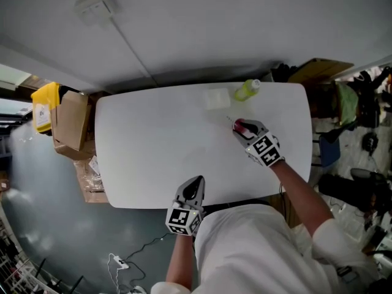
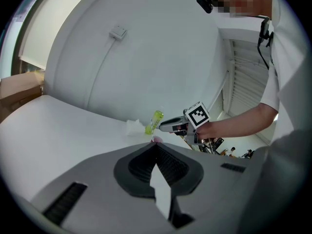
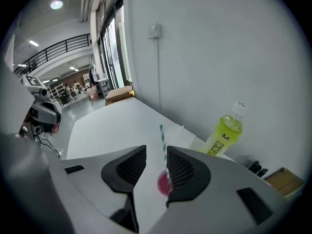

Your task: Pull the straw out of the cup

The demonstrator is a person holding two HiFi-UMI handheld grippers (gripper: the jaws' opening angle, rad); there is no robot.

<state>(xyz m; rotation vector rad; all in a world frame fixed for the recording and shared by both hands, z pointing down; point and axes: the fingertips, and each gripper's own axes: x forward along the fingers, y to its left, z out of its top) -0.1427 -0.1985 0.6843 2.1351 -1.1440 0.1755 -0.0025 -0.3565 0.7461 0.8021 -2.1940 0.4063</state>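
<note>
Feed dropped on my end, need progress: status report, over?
Left gripper shut, empty. Right gripper open, jaws either side of straw, no grip. Straw in pink cup. Bottle beyond, not blocking.

Green-and-white striped straw (image 3: 162,143), near upright with a slight lean, standing in small pink cup (image 3: 163,183), cup upright on white table (image 3: 107,126)

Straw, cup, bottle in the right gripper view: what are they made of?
Straw: probably paper, with a matte look and green-and-white spiral stripes; plastic is not ruled out.
Cup: pink-red and smooth, probably plastic; only part of it shows.
Bottle: clear glossy plastic, going by the highlights and the yellow-green contents showing through.
</note>
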